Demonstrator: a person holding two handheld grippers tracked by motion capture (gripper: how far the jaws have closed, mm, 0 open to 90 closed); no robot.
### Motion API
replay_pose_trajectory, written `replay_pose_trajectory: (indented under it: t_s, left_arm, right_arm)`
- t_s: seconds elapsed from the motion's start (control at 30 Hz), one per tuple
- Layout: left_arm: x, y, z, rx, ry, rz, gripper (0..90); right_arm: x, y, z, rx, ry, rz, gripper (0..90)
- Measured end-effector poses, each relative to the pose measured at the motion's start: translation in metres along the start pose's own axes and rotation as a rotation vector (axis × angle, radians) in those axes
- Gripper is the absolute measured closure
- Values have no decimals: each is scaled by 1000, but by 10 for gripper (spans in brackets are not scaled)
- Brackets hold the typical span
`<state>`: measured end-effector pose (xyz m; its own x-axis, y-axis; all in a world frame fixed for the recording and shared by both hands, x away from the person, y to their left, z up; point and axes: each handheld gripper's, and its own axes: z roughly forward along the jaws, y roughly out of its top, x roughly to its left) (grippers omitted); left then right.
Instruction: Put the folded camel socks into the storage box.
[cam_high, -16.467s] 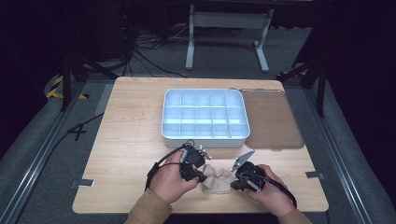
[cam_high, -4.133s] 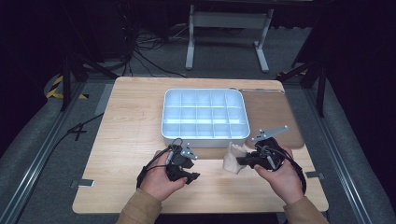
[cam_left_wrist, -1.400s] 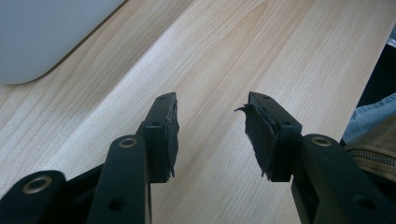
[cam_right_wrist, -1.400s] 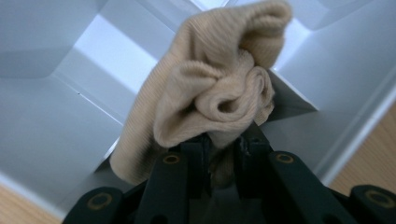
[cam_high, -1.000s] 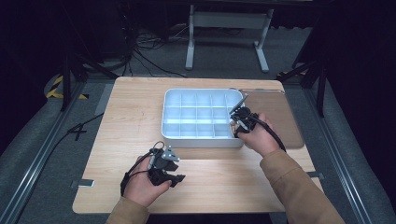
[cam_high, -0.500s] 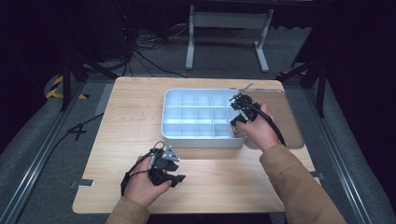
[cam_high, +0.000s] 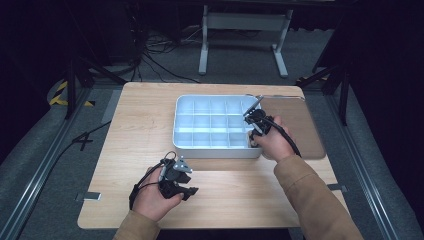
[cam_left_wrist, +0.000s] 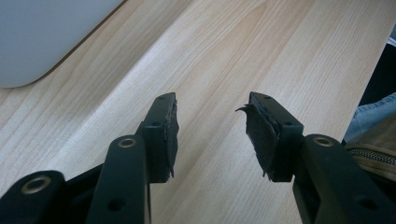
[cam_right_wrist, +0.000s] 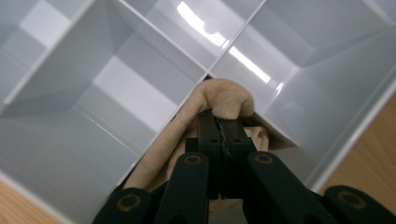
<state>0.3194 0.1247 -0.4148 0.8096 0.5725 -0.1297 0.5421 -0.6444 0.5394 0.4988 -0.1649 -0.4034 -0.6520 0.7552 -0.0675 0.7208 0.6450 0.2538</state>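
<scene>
On the wooden table (cam_high: 140, 125) there's one white divided tray (cam_high: 216, 125), one brown mat (cam_high: 295, 125) lying just to its right, one beige cloth, and two hand-held grippers, one per hand. The tray sits in the middle of the table, a grid of square compartments four rows deep and, as far as the high view lets me count, five across. Every compartment I can see looks bare but one. In the right gripper view the beige cloth (cam_right_wrist: 219, 100) is bunched into one compartment of the tray (cam_right_wrist: 116, 79), piled against the corner where two divider walls cross. From above, that spot falls at the tray's right edge, near its front corner, under the person's right hand.

Now the right gripper (cam_high: 256, 120): it leans over that right edge of the tray, its jaws have just been closing and now sit pressed together, black faces meeting. The cloth is humped over and around their tips, a fold of it caught at the very end between them, more fabric spilling down either side of the jaws.

Over to the left gripper (cam_high: 176, 178): it's low over bare wood near the table's front edge, well apart from the tray. Its two jaws stand clearly apart, its worn black pads (cam_left_wrist: 170, 135) face each other with nothing but wood grain between them, gripping nothing.
</scene>
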Motion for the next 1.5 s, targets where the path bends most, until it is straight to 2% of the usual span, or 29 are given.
replay_pose_trajectory:
  t_s: [0.07, 0.1, 0.17, 0.27, 0.4, 0.5, 0.57, 0.73, 0.9, 0.93, 1.0, 1.1, 1.17, 1.2, 1.27, 1.37, 1.5]
  left_arm:
    - [0, 0, 0, 0, 0, 0, 540]
    - [0, 0, 0, -2, 0, -2, 540]
    - [0, 0, 0, 1, 0, -5, 540]
    - [1, -1, 0, 3, 0, -5, 539]
    - [2, -1, -1, 0, 0, -5, 539]
    - [2, 0, 0, 2, 3, -2, 537]
    - [1, 0, 0, 2, -2, -5, 536]
    - [0, 0, -1, -2, 0, 0, 536]
    - [0, 0, -2, -7, -3, -8, 536]
    - [0, 0, -3, -1, -3, -5, 536]
    - [1, 0, -5, -7, -5, -4, 536]
    - [2, 0, -6, -19, -6, -6, 536]
    - [1, -1, -7, -17, -4, -10, 536]
    - [1, -1, -9, -17, -4, 3, 536]
    - [1, 0, -10, -25, -11, -11, 536]
    - [0, 0, -12, -22, -3, -2, 535]
    - [0, 1, -13, -28, -7, 6, 535]
  right_arm:
    - [0, -1, 5, 9, 5, 2, 893]
    - [1, -2, 16, 37, 12, 5, 894]
    - [2, -1, 16, 32, 3, 10, 893]
    - [4, 3, 20, 58, -9, 1, 887]
    - [3, 3, 18, 50, -2, 3, 850]
    - [-1, -2, 6, 3, 26, 30, 764]
    - [-4, -5, -7, -48, 47, 36, 751]
    - [-5, -14, -29, -121, 60, 34, 723]
    - [-3, -25, -47, -190, 82, 7, 692]
    - [-3, -25, -47, -190, 82, 7, 692]
    - [0, -33, -59, -240, 94, -29, 664]
    - [3, -39, -65, -266, 100, -45, 649]
    - [7, -48, -74, -313, 110, -70, 624]
    - [8, -52, -77, -322, 116, -74, 616]
    - [10, -58, -82, -348, 138, -82, 598]
    - [14, -67, -87, -377, 161, -128, 573]
    - [17, -78, -91, -405, 181, -144, 549]
